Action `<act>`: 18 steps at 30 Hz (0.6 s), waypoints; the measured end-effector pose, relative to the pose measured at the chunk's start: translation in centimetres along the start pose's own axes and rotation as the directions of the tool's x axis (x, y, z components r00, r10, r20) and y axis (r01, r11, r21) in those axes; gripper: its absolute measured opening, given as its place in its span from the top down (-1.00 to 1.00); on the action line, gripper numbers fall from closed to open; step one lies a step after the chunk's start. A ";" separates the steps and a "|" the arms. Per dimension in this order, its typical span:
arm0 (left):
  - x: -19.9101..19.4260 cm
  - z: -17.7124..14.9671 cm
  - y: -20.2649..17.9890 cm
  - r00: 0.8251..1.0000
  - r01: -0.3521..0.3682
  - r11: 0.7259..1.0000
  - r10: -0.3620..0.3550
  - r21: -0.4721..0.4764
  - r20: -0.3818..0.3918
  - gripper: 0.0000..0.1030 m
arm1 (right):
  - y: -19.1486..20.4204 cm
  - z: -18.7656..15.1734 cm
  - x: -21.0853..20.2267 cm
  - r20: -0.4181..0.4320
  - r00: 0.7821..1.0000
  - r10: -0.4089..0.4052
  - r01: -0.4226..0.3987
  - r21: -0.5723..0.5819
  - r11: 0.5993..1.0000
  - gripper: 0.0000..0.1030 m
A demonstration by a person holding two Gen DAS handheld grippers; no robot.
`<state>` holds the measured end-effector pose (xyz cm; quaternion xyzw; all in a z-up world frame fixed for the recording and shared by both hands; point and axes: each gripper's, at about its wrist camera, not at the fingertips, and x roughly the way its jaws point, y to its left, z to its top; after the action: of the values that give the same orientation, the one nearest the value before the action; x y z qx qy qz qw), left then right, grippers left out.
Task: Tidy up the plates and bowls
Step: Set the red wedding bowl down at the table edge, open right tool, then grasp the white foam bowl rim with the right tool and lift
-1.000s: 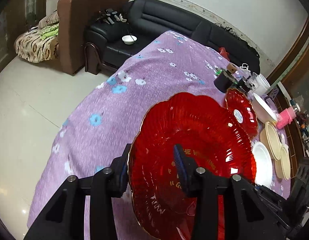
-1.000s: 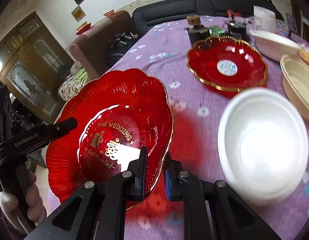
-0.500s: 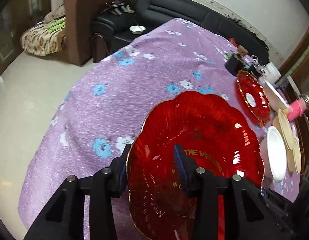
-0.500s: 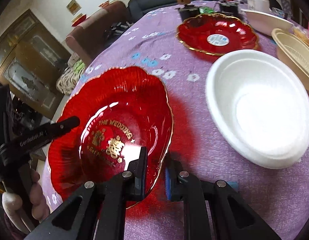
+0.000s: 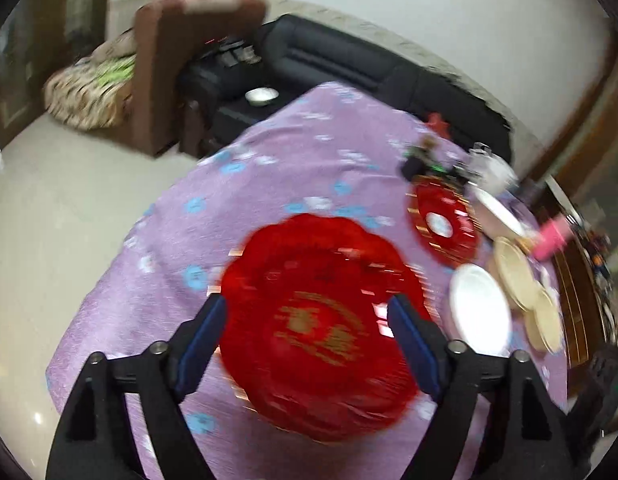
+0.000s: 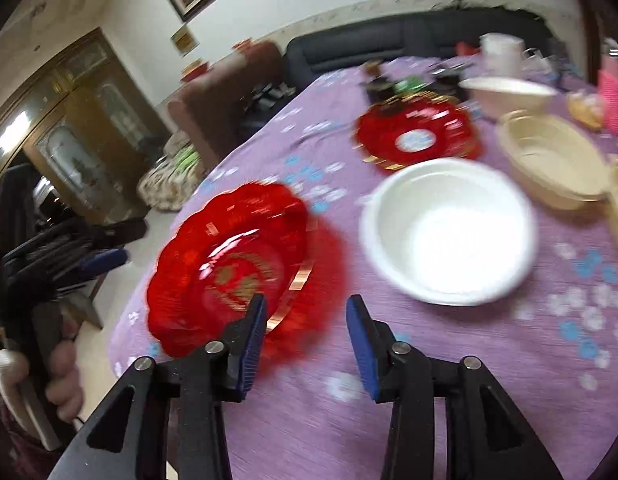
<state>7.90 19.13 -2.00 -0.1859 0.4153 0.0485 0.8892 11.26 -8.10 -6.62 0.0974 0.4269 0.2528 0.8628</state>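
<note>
A large red scalloped plate point(image 5: 321, 328) with gold lettering lies on the purple flowered tablecloth point(image 5: 269, 168) near its front edge; it also shows in the right wrist view point(image 6: 233, 264). My left gripper point(image 5: 313, 336) is open, its fingers spread on either side of the plate. My right gripper point(image 6: 305, 340) is open too, just off the plate's near right rim. A white bowl point(image 6: 449, 232) sits to the plate's right. A smaller red plate point(image 6: 417, 136) lies farther back.
Cream bowls point(image 6: 553, 156) and a white bowl point(image 6: 509, 96) stand at the right, with a pink cup point(image 5: 553, 236) and small clutter behind. A black sofa point(image 5: 349, 64) and brown armchair point(image 5: 169, 72) stand beyond the table. The left gripper point(image 6: 69, 256) shows at left.
Both grippers have opened and let go of the large red plate, which now rests on the cloth. Both have drawn back a little; the views are blurred by motion.
</note>
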 end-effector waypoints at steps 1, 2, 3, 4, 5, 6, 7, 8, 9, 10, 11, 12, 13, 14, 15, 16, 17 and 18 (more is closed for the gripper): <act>-0.1 -0.2 -1.5 1.000 0.026 0.999 -0.026 0.032 -0.006 -0.64 | -0.7 0.0 -0.5 0.008 1.000 -0.013 0.013 0.008 1.000 0.09; 0.1 -0.3 -2.6 0.999 0.043 0.998 -0.042 0.048 -0.015 -0.64 | -1.7 0.2 -1.0 0.017 0.999 -0.039 0.039 0.025 0.999 0.09; 0.4 -0.4 -3.7 0.998 0.062 0.996 -0.061 0.067 -0.030 -0.64 | -2.8 0.1 -1.5 0.024 0.997 -0.068 0.067 0.046 0.997 0.09; 1.0 -0.5 -4.9 0.996 0.080 0.993 -0.076 0.082 -0.052 -0.64 | -4.3 0.1 -2.0 0.030 0.994 -0.101 0.099 0.079 0.992 0.10; 1.6 -0.5 -5.9 0.994 0.093 0.992 -0.087 0.090 -0.072 -0.64 | -5.1 0.3 -2.1 0.033 0.993 -0.115 0.111 0.097 0.989 0.10; 2.2 -0.4 -6.9 0.991 0.110 0.989 -0.101 0.097 -0.093 -0.64 | -6.3 0.3 -2.4 0.038 0.990 -0.133 0.128 0.123 0.984 0.10; 3.0 -0.3 -8.1 0.987 0.128 0.986 -0.116 0.107 -0.112 -0.64 | -7.4 0.4 -2.5 0.041 0.988 -0.150 0.143 0.142 0.979 0.10; 3.7 -0.2 -9.1 0.985 0.137 0.983 -0.122 0.121 -0.125 -0.64 | -8.0 0.5 -2.5 0.041 0.986 -0.160 0.152 0.154 0.976 0.10; 4.7 0.1 -10.4 0.984 0.135 0.980 -0.116 0.143 -0.139 -0.64 | -8.9 0.6 -2.4 0.040 0.985 -0.167 0.158 0.170 0.973 0.10; 5.4 0.1 -11.4 0.984 0.129 0.978 -0.105 0.164 -0.148 -0.64 | -9.6 0.8 -2.2 0.036 0.985 -0.170 0.160 0.185 0.969 0.10; 6.0 0.2 -12.2 0.983 0.126 0.976 -0.098 0.178 -0.155 -0.64 | -10.1 0.9 -2.0 0.034 0.985 -0.171 0.161 0.195 0.967 0.10; 6.9 0.3 -12.9 0.982 0.122 0.974 -0.090 0.191 -0.169 -0.64 | -10.8 1.2 -1.7 0.031 0.985 -0.170 0.160 0.209 0.965 0.10; 8.0 0.4 -13.7 0.979 0.121 0.972 -0.083 0.200 -0.187 -0.64 | -11.5 1.3 -1.5 0.030 0.985 -0.170 0.159 0.217 0.963 0.10; 9.1 0.5 -14.4 0.975 0.121 0.971 -0.078 0.206 -0.206 -0.64 | -11.8 1.5 -1.2 0.030 0.985 -0.170 0.159 0.225 0.961 0.10; 9.9 0.4 -14.8 0.973 0.120 0.970 -0.073 0.210 -0.219 -0.64 | -12.2 1.8 -0.8 0.029 0.985 -0.169 0.158 0.232 0.960 0.10; 10.9 0.4 -15.3 0.969 0.116 0.970 -0.064 0.214 -0.237 -0.64 | -12.8 2.0 -0.6 0.030 0.986 -0.165 0.153 0.238 0.959 0.10; 11.7 0.4 -15.8 0.967 0.112 0.970 -0.056 0.216 -0.250 -0.64 | -13.1 2.2 -0.3 0.029 0.987 -0.161 0.149 0.242 0.959 0.10; 12.4 0.3 -16.0 0.964 0.109 0.969 -0.049 0.220 -0.260 -0.63 | -13.3 2.4 0.2 0.028 0.988 -0.155 0.144 0.244 0.959 0.10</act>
<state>20.01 3.58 -6.53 -0.1017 0.5201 -0.0603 0.8459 17.94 -19.26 -10.35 0.1750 0.4402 0.1309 0.8709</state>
